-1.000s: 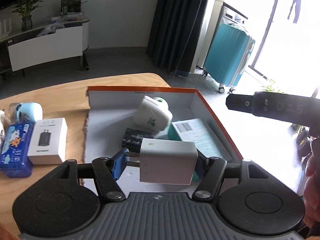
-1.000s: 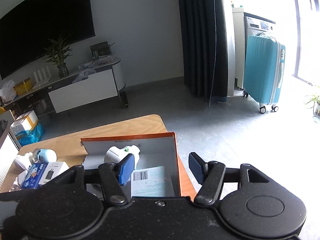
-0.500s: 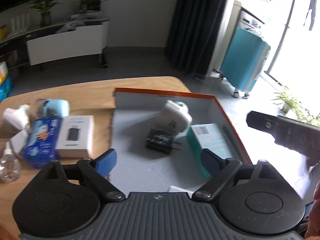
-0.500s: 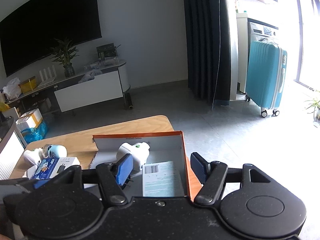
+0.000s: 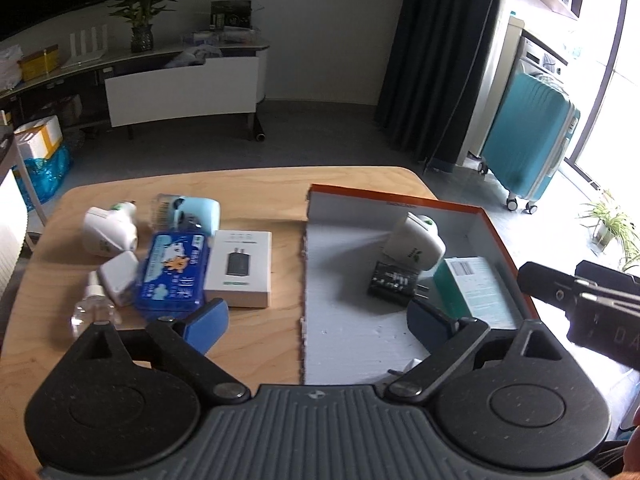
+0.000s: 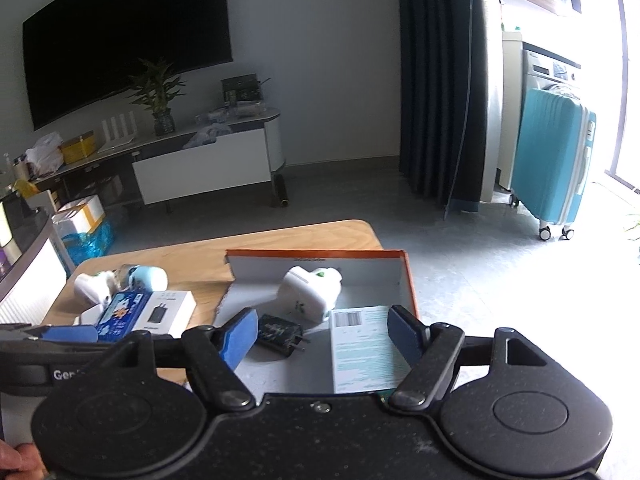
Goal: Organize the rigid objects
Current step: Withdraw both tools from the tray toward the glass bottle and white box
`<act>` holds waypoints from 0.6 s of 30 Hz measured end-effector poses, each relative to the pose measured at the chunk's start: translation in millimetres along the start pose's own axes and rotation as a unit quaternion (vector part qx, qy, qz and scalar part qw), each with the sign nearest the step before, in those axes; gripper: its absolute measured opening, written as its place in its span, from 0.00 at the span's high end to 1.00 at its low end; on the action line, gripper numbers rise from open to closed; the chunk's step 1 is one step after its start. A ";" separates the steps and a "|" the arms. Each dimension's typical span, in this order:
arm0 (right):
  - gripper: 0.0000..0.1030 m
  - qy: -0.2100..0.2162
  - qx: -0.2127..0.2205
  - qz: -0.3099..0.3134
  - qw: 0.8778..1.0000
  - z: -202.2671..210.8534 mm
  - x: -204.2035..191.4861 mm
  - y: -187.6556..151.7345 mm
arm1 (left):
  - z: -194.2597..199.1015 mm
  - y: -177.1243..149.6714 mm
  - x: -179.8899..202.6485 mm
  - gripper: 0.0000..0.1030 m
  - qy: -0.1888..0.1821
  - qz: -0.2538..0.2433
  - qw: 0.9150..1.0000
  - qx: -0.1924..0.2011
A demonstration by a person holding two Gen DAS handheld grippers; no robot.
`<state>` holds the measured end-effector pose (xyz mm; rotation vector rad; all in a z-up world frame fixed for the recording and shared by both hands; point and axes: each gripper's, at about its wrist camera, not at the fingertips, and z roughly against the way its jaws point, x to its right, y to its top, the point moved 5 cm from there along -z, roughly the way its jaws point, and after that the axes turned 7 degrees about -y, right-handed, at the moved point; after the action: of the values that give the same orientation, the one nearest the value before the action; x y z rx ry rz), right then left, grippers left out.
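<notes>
Right wrist, barcode label on teal box (image 6: pixel 362 350)

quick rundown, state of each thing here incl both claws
left claw: open, empty, jaws just been opening
right claw: open, empty, jaws just been opening
orange box: open-topped, partly filled
white plug: in box, tilted
black adapter: in box
teal carton: in box, lying flat
white charger box: on table, outside box

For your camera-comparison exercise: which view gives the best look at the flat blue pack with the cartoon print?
The left wrist view: the flat blue cartoon-print pack lies unobstructed on the wooden table, its whole top showing. In the right wrist view the pack is smaller, with its near end cut off by dark gripper parts.
</notes>
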<state>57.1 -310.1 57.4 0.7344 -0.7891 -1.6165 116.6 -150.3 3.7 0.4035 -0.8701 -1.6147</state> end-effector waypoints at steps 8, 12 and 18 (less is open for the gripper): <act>0.16 0.020 -0.005 0.019 1.000 2.8 -25.2 -3.6 | 13.5 -0.9 -22.1 0.04 0.016 0.014 1.000 0.010; 0.15 0.031 -0.010 0.027 0.999 2.5 -40.1 -5.4 | 21.0 -2.0 -35.0 0.04 0.025 0.023 0.999 0.015; 0.15 0.050 -0.015 0.047 0.998 2.0 -65.6 -6.9 | 30.3 -3.2 -57.2 0.04 0.039 0.039 0.998 0.021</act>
<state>62.7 -244.4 56.2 0.7409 -0.7156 -1.4932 107.6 -86.4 9.9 0.4546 -0.8512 -1.5011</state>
